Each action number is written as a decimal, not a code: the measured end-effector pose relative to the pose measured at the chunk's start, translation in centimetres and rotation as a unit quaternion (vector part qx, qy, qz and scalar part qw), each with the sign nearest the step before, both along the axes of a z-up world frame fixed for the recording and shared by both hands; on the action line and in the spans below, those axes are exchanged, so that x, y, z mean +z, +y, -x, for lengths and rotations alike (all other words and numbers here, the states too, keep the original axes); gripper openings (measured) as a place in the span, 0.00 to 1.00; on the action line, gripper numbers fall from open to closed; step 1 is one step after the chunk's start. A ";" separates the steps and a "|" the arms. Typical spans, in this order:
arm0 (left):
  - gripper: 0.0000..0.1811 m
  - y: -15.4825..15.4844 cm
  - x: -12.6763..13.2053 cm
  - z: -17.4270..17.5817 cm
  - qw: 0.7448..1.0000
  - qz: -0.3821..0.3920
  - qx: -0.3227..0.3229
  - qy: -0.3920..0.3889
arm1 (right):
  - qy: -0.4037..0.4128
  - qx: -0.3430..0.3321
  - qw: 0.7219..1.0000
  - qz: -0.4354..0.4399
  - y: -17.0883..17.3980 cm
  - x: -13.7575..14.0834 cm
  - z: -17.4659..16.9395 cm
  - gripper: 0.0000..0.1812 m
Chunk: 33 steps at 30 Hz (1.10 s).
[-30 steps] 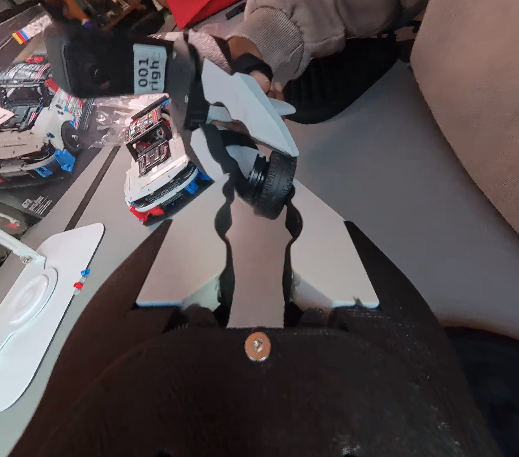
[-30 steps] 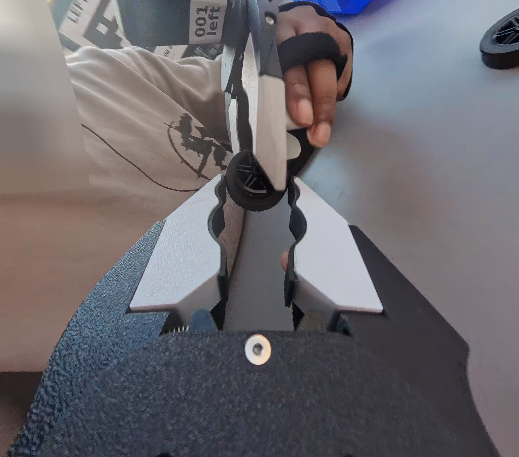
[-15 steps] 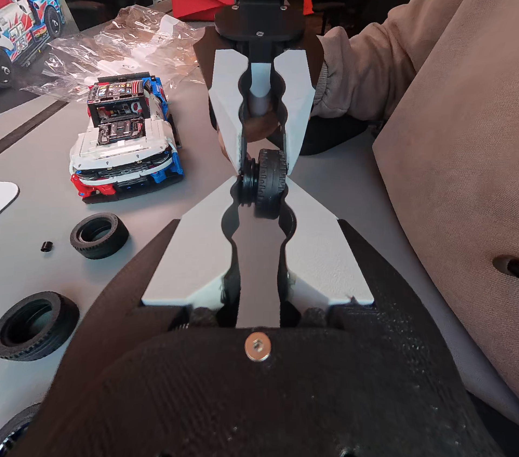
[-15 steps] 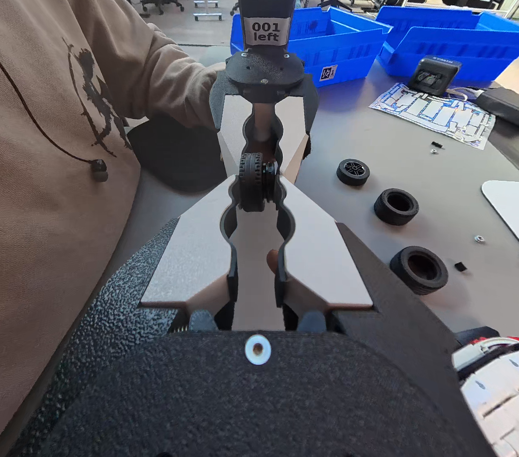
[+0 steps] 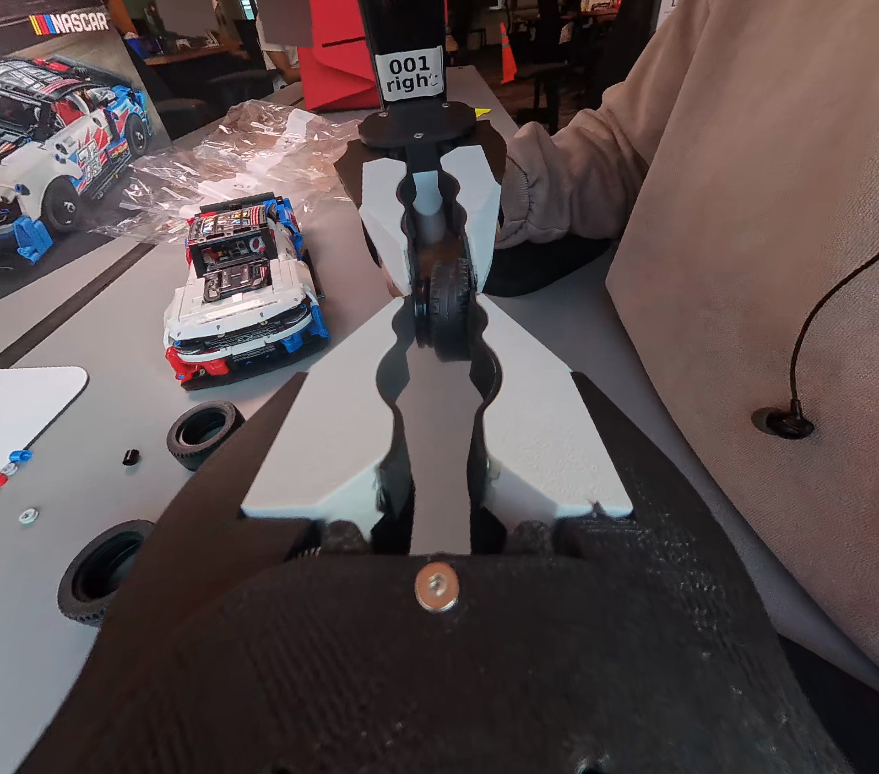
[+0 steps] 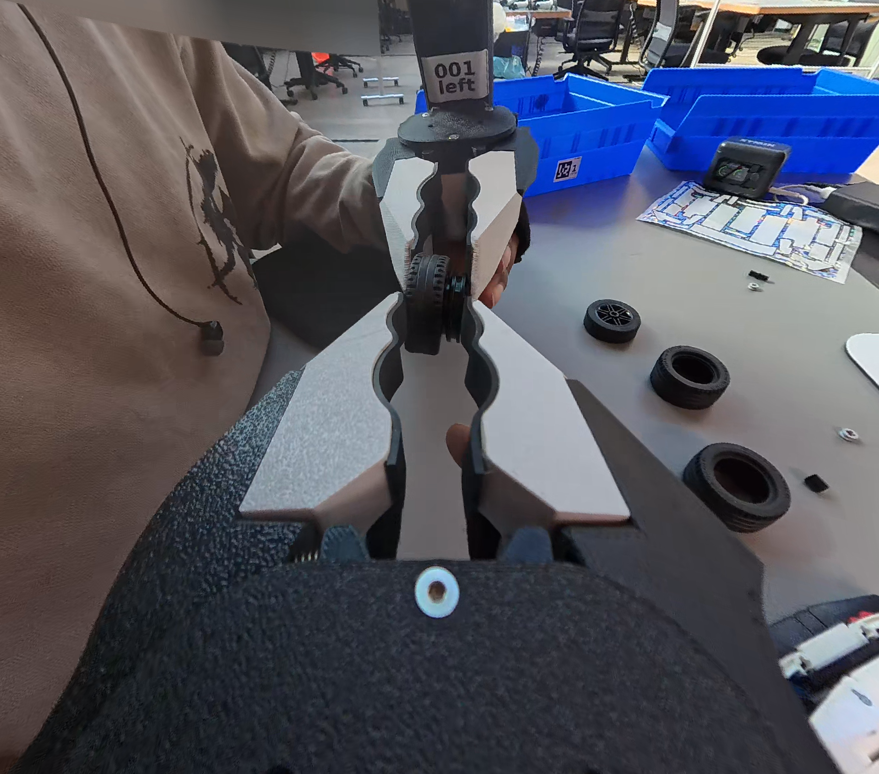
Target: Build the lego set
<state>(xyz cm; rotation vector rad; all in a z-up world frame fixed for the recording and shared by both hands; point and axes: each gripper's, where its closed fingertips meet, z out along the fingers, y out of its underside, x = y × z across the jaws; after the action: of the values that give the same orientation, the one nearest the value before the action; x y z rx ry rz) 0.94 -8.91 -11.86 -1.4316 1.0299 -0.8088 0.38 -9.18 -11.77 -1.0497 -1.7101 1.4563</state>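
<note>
With both tongs now squared tip-to-tip, left tongs (image 5: 440, 313) and right tongs (image 6: 435, 313) pinch tyre (image 5: 452, 304) onto rim (image 5: 421, 308); seating looks close.

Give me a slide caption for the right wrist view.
Both grippers pinch a tire and rim together above the table.
</note>
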 end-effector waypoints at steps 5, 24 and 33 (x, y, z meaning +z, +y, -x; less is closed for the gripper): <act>0.11 -0.2 0.6 -0.1 0.998 0.020 -0.031 -0.053 | 0.002 0.007 1.000 0.012 -0.1 0.6 -0.1 0.11; 0.11 0.1 3.4 0.5 0.946 0.172 -0.130 -0.242 | 0.035 0.049 0.977 0.202 0.8 3.2 -0.8 0.10; 0.17 1.3 3.3 0.3 0.968 0.135 -0.046 -0.208 | 0.040 0.042 0.968 0.244 2.0 2.9 -0.5 0.09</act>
<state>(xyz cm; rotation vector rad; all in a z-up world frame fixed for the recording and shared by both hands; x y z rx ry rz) 0.64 -7.60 -8.55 -1.3635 0.6851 -1.2945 0.86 -7.20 -8.83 -1.1546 -1.3820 2.0098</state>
